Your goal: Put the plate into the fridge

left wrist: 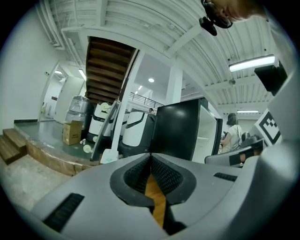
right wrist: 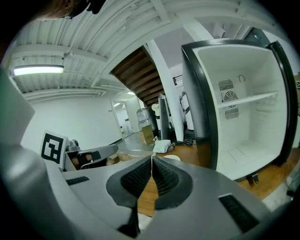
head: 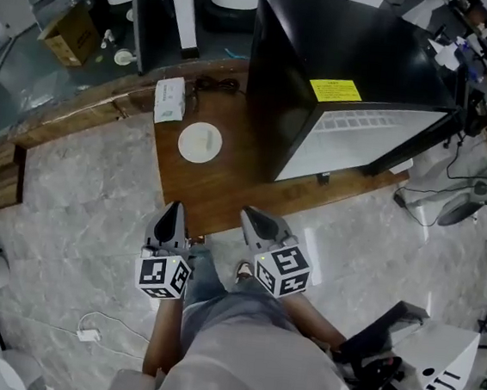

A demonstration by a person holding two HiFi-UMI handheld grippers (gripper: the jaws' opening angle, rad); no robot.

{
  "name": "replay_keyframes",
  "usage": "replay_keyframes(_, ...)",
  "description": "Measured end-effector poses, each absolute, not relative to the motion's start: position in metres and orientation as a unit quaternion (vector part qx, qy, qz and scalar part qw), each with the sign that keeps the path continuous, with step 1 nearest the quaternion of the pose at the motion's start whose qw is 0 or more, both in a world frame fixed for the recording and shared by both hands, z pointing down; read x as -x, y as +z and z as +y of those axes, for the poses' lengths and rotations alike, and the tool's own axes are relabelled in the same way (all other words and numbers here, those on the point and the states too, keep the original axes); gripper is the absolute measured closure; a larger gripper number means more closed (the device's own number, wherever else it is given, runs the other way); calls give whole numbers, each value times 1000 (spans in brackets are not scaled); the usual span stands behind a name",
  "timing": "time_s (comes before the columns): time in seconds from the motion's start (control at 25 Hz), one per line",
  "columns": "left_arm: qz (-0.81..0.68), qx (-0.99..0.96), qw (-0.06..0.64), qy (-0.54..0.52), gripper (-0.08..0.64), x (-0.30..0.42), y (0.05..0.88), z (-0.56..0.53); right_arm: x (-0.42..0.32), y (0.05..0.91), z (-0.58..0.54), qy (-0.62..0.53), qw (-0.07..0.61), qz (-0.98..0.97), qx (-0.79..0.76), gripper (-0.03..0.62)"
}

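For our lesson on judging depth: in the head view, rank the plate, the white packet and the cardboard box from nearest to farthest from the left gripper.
1. Plate, on the wooden platform ahead of the left gripper.
2. White packet, at the platform's back edge.
3. Cardboard box, far left, beyond it.

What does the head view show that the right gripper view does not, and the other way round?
Only the head view: the yellow label on top of the fridge. Only the right gripper view: the vent grilles on the fridge's back wall, and the jaws of the right gripper pressed together, empty. Both: the white plate and white box on the wooden platform.
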State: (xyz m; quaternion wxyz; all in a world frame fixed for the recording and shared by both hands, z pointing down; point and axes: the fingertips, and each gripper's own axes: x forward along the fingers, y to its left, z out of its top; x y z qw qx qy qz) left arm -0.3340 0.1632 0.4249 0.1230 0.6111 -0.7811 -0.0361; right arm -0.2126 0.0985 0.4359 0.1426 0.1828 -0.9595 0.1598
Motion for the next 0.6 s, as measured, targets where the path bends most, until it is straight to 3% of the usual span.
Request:
replay_keyframes(0.36,-746,-648,135,68,540,539,480,37,373,475,24,241,155,-933,-219,574)
replay_keyframes(0.6,-660,-700,234,140,540,625,569,-43,457,524,-28,284,184,-905,-260,572)
